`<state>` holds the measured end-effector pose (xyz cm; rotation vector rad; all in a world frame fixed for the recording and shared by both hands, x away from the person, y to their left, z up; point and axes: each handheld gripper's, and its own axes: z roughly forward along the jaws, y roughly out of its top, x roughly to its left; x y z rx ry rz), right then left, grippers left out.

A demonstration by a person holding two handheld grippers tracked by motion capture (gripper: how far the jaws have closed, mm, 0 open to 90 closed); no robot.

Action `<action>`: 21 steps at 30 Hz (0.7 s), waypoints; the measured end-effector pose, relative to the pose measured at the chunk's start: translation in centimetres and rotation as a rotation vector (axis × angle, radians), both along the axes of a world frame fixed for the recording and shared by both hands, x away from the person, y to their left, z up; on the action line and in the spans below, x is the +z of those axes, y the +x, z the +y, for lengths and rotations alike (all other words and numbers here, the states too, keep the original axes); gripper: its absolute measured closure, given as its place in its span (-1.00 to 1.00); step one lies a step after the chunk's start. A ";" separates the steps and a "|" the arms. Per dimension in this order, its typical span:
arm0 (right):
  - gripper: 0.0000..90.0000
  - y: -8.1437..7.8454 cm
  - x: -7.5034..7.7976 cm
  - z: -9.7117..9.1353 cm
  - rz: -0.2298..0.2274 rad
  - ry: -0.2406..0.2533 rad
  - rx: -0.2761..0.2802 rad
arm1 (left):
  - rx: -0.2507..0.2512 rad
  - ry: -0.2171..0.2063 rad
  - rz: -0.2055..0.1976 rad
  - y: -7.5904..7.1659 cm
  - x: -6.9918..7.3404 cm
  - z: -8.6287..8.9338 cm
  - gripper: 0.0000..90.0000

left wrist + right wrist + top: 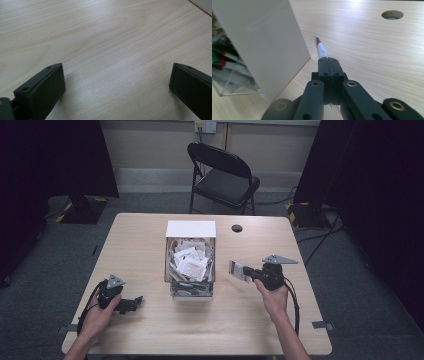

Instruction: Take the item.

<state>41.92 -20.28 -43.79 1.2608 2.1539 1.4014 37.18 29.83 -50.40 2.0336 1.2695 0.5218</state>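
White paper sachet (320, 47) with a red and green end sticks out of the clamped right gripper (328, 65), beside the clear sachet-filled box (190, 265). Left gripper (116, 82) rests agape on the pale wooden table (105, 37).

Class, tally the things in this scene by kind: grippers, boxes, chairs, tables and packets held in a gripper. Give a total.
Grippers: 2 (left gripper, right gripper)
Box: 1
Chair: 1
Table: 1
Held packet: 1
Total: 6

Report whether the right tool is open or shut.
Shut. In the right gripper view the right tool has its jaws pressed together on a thin white packet that sticks out past their tips.
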 end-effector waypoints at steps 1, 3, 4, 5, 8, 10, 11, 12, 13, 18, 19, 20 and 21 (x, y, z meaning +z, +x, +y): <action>1.00 0.2 -0.1 0.1 0.002 -0.003 -0.002 | 0.000 0.000 0.001 0.0 0.0 0.0 -1.00; 1.00 0.7 -0.2 0.4 0.006 -0.003 -0.007 | -0.003 0.003 0.001 0.0 0.0 0.0 -1.00; 1.00 0.8 -0.3 0.5 0.006 -0.006 -0.007 | -0.003 0.003 0.002 0.0 0.0 0.0 -1.00; 1.00 0.9 -0.4 0.7 0.006 -0.009 -0.007 | -0.003 0.002 0.002 0.0 0.0 0.0 -1.00; 1.00 1.3 -0.9 1.1 0.016 -0.006 -0.009 | -0.006 0.002 0.003 0.0 0.0 0.1 -1.00; 1.00 1.4 -1.2 1.3 0.020 -0.005 -0.009 | -0.005 0.003 0.003 0.0 0.0 0.0 -1.00; 1.00 1.5 -1.3 1.4 0.023 -0.002 -0.008 | -0.004 0.004 0.003 0.0 0.0 0.0 -1.00; 1.00 1.6 -1.5 1.5 0.022 -0.003 -0.008 | -0.004 0.003 0.003 0.0 0.0 0.0 -1.00; 1.00 1.6 -1.6 1.5 0.027 -0.007 -0.009 | -0.004 0.004 0.002 0.0 0.0 0.0 -1.00; 1.00 2.1 -2.1 1.2 0.041 -0.014 -0.029 | -0.004 0.002 0.003 0.0 0.0 0.0 -1.00; 1.00 2.2 -2.2 1.1 0.045 -0.013 -0.036 | -0.004 0.003 0.002 0.0 0.0 0.0 -1.00; 1.00 2.3 -2.2 1.0 0.048 -0.015 -0.042 | -0.004 0.003 0.002 0.0 0.0 0.0 -1.00; 1.00 2.5 -2.3 0.9 0.050 -0.018 -0.047 | -0.005 0.004 0.003 0.0 0.0 0.0 -1.00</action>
